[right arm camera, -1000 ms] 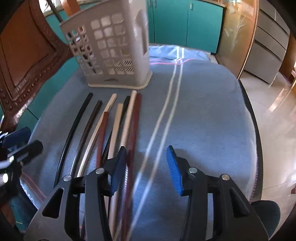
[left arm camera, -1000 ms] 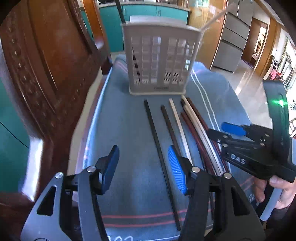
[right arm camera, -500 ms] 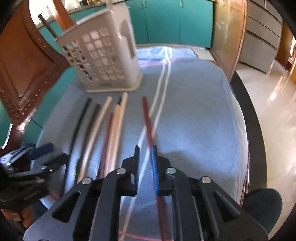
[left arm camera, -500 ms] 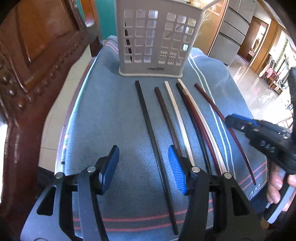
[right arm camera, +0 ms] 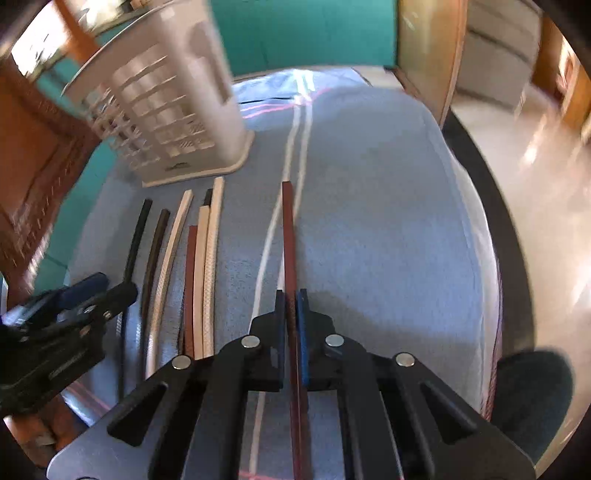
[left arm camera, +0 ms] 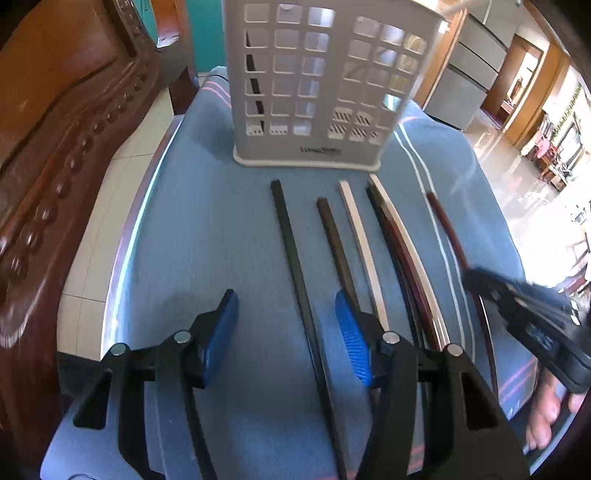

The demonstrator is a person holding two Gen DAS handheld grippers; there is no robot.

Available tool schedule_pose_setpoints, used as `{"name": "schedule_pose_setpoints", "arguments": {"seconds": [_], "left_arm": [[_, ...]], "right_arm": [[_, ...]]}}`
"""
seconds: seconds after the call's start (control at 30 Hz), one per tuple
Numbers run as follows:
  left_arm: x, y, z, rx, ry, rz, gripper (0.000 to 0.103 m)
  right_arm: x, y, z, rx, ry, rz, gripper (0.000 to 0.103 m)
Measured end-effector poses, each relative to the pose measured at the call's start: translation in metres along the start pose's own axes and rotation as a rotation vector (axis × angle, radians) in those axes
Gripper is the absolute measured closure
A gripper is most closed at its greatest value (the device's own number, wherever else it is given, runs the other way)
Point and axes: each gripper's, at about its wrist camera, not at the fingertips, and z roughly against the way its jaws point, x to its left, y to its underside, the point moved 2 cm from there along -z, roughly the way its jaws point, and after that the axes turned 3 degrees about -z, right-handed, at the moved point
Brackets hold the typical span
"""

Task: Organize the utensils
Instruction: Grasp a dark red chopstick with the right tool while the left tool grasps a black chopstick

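Several chopsticks lie side by side on a blue cloth (left arm camera: 207, 229) in front of a white slotted utensil holder (left arm camera: 317, 85), which holds a dark stick in its left compartment. My left gripper (left arm camera: 286, 328) is open and empty over the near end of a black chopstick (left arm camera: 291, 254). My right gripper (right arm camera: 291, 295) is shut on a reddish-brown chopstick (right arm camera: 289, 229) and holds it apart from the row, pointing toward the holder (right arm camera: 166, 99). The right gripper also shows blurred in the left wrist view (left arm camera: 524, 306).
A carved wooden chair back (left arm camera: 62, 122) stands close on the left. The cloth-covered surface drops off at its right edge (right arm camera: 491, 258) to a tiled floor. Teal cabinets (right arm camera: 306, 33) stand behind the holder.
My right gripper closed on the reddish-brown chopstick and drew it right, away from the row. My left gripper moved closer to the holder, still open.
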Motion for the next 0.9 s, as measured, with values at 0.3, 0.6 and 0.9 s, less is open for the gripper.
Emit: {"name": "schedule_pose_setpoints", "arguments": {"seconds": [0.3, 0.6, 0.9], "left_arm": [[-0.003, -0.019, -0.011, 0.012, -0.039, -0.016, 0.046], [-0.022, -0.023, -0.014, 0.005, -0.079, -0.056, 0.041], [-0.018, -0.016, -0.026, -0.004, -0.061, -0.072, 0.027]], "right_arm": [[0.006, -0.006, 0.015, -0.084, 0.032, 0.062, 0.076], [0.004, -0.016, -0.011, -0.055, 0.093, 0.103, 0.076], [0.011, -0.016, -0.016, -0.053, 0.119, 0.124, 0.069]]}}
